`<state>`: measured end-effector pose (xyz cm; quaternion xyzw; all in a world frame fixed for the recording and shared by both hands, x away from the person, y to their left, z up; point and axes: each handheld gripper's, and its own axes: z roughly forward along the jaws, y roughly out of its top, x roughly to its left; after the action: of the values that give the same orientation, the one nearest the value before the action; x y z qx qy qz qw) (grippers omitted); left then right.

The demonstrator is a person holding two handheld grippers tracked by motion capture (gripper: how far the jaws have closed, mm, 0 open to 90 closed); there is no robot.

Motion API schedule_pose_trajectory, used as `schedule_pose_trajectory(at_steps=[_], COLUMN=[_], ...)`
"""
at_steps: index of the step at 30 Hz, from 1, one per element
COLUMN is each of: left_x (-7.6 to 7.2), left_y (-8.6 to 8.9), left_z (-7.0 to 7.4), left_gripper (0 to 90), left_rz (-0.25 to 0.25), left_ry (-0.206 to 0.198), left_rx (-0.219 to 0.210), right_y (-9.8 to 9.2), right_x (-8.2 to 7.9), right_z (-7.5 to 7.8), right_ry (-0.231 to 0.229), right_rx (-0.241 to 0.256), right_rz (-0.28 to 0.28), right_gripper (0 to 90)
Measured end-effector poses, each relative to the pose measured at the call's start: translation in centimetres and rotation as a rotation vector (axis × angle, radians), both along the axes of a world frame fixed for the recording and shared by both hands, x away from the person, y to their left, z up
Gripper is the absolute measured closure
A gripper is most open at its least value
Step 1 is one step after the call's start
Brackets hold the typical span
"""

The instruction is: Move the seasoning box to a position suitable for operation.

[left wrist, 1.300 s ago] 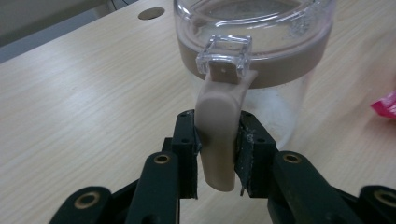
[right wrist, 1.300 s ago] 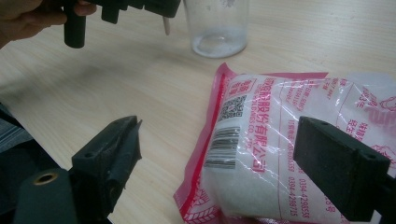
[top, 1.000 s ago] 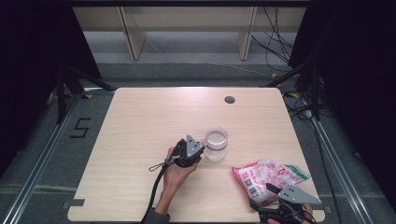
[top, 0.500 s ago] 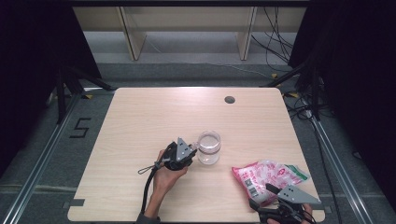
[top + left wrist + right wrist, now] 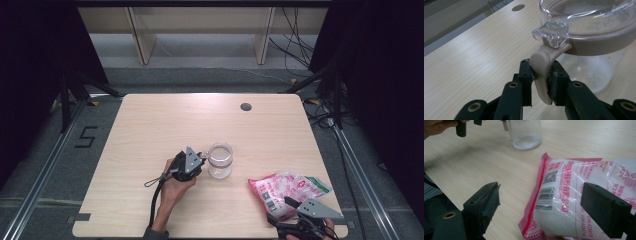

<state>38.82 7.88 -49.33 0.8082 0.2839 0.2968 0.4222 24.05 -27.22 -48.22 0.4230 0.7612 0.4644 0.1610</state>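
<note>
Light wooden table [image 5: 150,130]: clear glass jar with tan-rimmed lid [image 5: 220,160] near centre. Our left gripper [image 5: 540,75] clamps beige latch tab [image 5: 541,72]; we pull steadily. Right gripper [image 5: 541,202] gapes around red-edged sugar bag [image 5: 584,202].

right claw [image 5: 540,210]: jaws wide | straddling bag [image 5: 584,195] | jar [image 5: 525,133] beyond

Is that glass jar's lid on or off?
On: the clear lid sits on the jar; the left gripper pinches its beige tab.
</note>
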Motion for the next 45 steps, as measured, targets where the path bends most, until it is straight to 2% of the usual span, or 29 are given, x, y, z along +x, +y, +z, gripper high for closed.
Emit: schedule_pose_trajectory(at_steps=[1, 2, 5, 6, 7, 10, 12, 14, 15, 16, 19, 21, 22, 24, 25, 26, 27, 28, 30, 31, 33, 35, 36, 38, 39, 40, 41, 44, 45], left_x=[-0.2, -0.2, -0.6, -0.7, -1.1, -1.3, -0.9, -0.8, -0.7, -0.7, -0.9, -1.2, -1.3, -1.2, -1.2, -1.1, -1.1, -1.1, -1.1, -1.1, -1.2, -1.2, -1.2, -1.4, -1.5, -1.6, -1.7, -1.9, -2.0], left_y=[0.0, 0.0, 0.0, 0.2, 0.2, 0.1, 0.2, 0.1, 0.1, -0.1, -0.2, -0.3, -0.4, -0.5, -0.6, -0.4, -0.4, -0.4, -0.5, -0.3, -0.4, -0.3, -0.2, 0.0, 0.0, 0.0, 0.2, 0.6, 0.7], left_z=[0.0, 0.0, -0.1, 0.1, 0.1, 0.1, 0.0, -0.1, -0.1, -0.1, -0.1, 0.0, -0.1, 0.0, -0.1, 0.1, 0.1, 0.1, 0.0, 0.1, 0.0, 0.1, 0.2, 0.4, 0.4, 0.5, 0.7, 1.0, 1.1], left_gripper=[73.7, 73.7, 73.7, 73.7, 73.8, 73.7, 73.5, 73.1, 73.3, 73.3, 72.9, 72.3, 72.1, 72.1, 72.2, 72.2, 72.2, 72.2, 72.3, 72.3, 71.8, 67.5, 67.5, 59.2, 59.2, 53.0, 47.7, 35.4, 35.4], left_rz=[-0.005, -0.005, -0.009, -0.029, -0.034, -0.04, -0.04, -0.035, -0.048, -0.052, -0.059, -0.074, -0.081, -0.085, -0.078, -0.078, -0.078, -0.058, -0.034, -0.044, -0.043, -0.045, -0.055, -0.047, -0.042, -0.02, -0.018, -0.013, -0.019], left_ry=[0.005, 0.005, 0.011, -0.003, -0.002, 0.004, -0.006, 0.009, 0.012, 0.011, 0.008, 0.009, 0.006, 0.003, 0.018, 0.018, 0.018, 0.005, -0.001, 0.012, 0.015, 0.022, 0.024, 0.027, 0.025, 0.04, 0.043, 0.059, 0.068], left_rx=[-0.008, -0.008, -0.024, -0.012, -0.038, -0.041, -0.018, -0.025, -0.025, -0.033, -0.016, -0.011, 0.0, 0.008, -0.009, 0.015, 0.015, 0.035, 0.044, 0.053, 0.038, 0.028, 0.041, 0.055, 0.045, 0.022, 0.03, -0.03, -0.044], right_y=[0.0, -0.2, 0.0, 0.0, -0.1, -0.1, 0.0, 0.1, 0.1, 0.1, 0.2, 0.0, 0.0, 0.0, 0.0, 0.0, 0.0, -0.1, -0.2, -0.2, -0.2, -0.1, -0.1, -0.2, -0.2, -0.2, -0.1, -0.2, -0.2], right_x=[0.0, 0.2, 0.1, 0.1, 0.2, 0.2, 0.2, 0.2, 0.2, 0.2, 0.1, 0.2, 0.1, 0.2, 0.3, 0.2, 0.2, 0.2, 0.2, 0.3, 0.3, 0.1, 0.1, 0.3, 0.3, 0.3, 0.1, 0.2, 0.2], right_z=[0.0, 0.0, 0.0, 0.0, -0.1, -0.1, -0.1, -0.1, -0.2, -0.2, -0.1, -0.1, -0.1, -0.1, -0.1, -0.1, -0.1, -0.1, -0.1, -0.2, -0.2, -0.2, -0.2, -0.2, -0.2, -0.2, -0.2, -0.2, -0.2], right_ry=[0.001, -0.023, -0.016, -0.016, -0.027, -0.025, -0.02, -0.018, -0.022, -0.022, -0.008, -0.027, -0.003, -0.016, -0.022, -0.032, -0.032, -0.021, -0.02, -0.031, -0.032, -0.015, -0.015, -0.031, -0.031, -0.027, -0.009, -0.027, -0.027], right_rx=[0.001, -0.014, -0.008, -0.008, -0.006, -0.016, -0.016, -0.004, -0.008, -0.008, 0.003, -0.007, -0.005, -0.013, -0.005, -0.008, -0.008, -0.011, -0.011, -0.002, -0.003, 0.007, 0.007, 0.0, 0.0, 0.002, 0.013, -0.003, -0.003], right_rz=[0.001, 0.016, 0.01, 0.01, 0.017, 0.019, 0.021, 0.014, 0.013, 0.013, 0.008, 0.019, 0.009, 0.013, 0.018, 0.017, 0.017, 0.018, 0.016, 0.018, 0.012, 0.005, 0.005, 0.02, 0.02, 0.013, 0.003, 0.008, 0.008], right_gripper=[16.3, 16.3, 16.3, 16.3, 16.3, 16.3, 16.3, 16.3, 16.3, 16.3, 16.3, 16.3, 16.3, 16.3, 16.3, 16.3, 16.3, 16.3, 16.3, 16.3, 16.3, 16.3, 16.3, 16.2, 16.2, 16.2, 16.2, 16.1, 16.1])
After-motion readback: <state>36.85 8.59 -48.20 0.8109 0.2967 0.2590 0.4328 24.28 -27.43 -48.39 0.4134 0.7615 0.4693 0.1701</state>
